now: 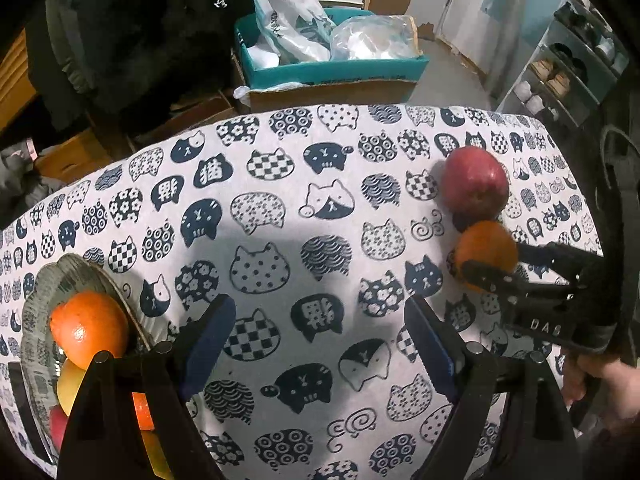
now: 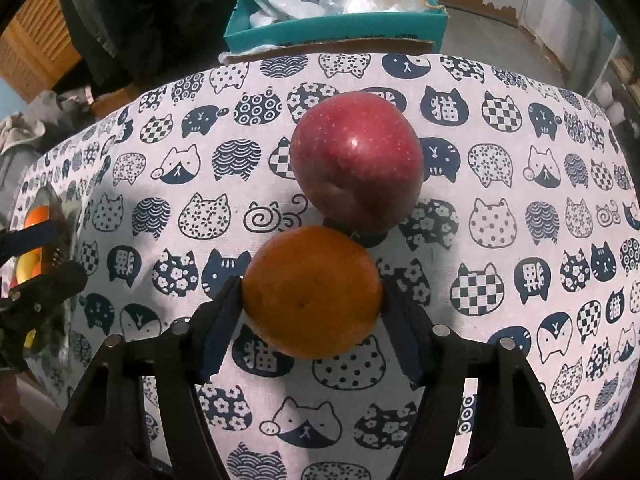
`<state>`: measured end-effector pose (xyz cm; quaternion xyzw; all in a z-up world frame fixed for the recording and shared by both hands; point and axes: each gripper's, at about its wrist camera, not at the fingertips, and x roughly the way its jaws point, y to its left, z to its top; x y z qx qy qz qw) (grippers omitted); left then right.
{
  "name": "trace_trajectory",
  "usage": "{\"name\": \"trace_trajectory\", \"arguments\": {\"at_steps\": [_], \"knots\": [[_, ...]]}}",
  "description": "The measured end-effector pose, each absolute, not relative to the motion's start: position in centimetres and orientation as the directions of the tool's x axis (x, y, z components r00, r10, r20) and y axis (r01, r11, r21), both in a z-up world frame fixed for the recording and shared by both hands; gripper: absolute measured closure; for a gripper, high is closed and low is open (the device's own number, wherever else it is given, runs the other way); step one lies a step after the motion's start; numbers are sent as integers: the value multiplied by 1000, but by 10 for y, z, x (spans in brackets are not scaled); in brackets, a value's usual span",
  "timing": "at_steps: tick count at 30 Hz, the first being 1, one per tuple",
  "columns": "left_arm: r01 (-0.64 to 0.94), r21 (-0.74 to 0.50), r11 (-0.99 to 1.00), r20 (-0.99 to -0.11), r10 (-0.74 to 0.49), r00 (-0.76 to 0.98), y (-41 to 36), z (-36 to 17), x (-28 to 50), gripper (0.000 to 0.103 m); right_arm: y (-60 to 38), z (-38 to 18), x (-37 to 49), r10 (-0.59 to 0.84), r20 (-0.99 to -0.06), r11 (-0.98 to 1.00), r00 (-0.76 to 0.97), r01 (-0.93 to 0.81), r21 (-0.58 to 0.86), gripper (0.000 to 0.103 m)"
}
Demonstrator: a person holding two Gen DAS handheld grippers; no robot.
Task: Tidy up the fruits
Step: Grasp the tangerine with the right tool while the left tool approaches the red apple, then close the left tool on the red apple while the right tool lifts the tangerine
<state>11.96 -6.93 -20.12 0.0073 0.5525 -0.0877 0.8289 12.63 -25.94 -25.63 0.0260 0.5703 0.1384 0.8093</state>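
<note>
My right gripper (image 2: 312, 300) is shut on an orange (image 2: 312, 292), its pads pressed against both sides; the same orange shows in the left wrist view (image 1: 486, 254). A red apple (image 2: 356, 164) lies on the cat-print tablecloth just beyond it, also in the left wrist view (image 1: 474, 184). My left gripper (image 1: 320, 328) is open and empty above the cloth. A glass dish (image 1: 86, 270) at its left holds an orange (image 1: 88, 328), a yellow fruit (image 1: 70, 386) and a red one, partly hidden by the finger.
The table's far edge drops off behind the apple. Beyond it stand a teal box (image 1: 332, 68) with plastic bags on a cardboard box, dark clothing at the left and a shoe rack (image 1: 560, 72) at the right. The dish and left gripper show at the right wrist view's left edge (image 2: 40, 248).
</note>
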Motion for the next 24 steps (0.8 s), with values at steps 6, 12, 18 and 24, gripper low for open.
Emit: {"name": "trace_trajectory", "arguments": {"at_steps": [6, 12, 18, 24], "knots": [[148, -127, 981, -910, -174, 376, -85, -194, 129, 15, -277, -251, 119, 240, -915, 966, 325, -169, 194, 36], [174, -139, 975, -897, -198, 395, -114, -188, 143, 15, -310, -233, 119, 223, -898, 974, 378, -110, 196, 36], [196, -175, 965, -894, -239, 380, -145, -192, 159, 15, -347, -222, 122, 187, -886, 981, 424, -36, 190, 36], [230, -183, 956, -897, -258, 359, -176, -199, 172, 15, -373, -216, 132, 165, -873, 981, 458, 20, 195, 36]]}}
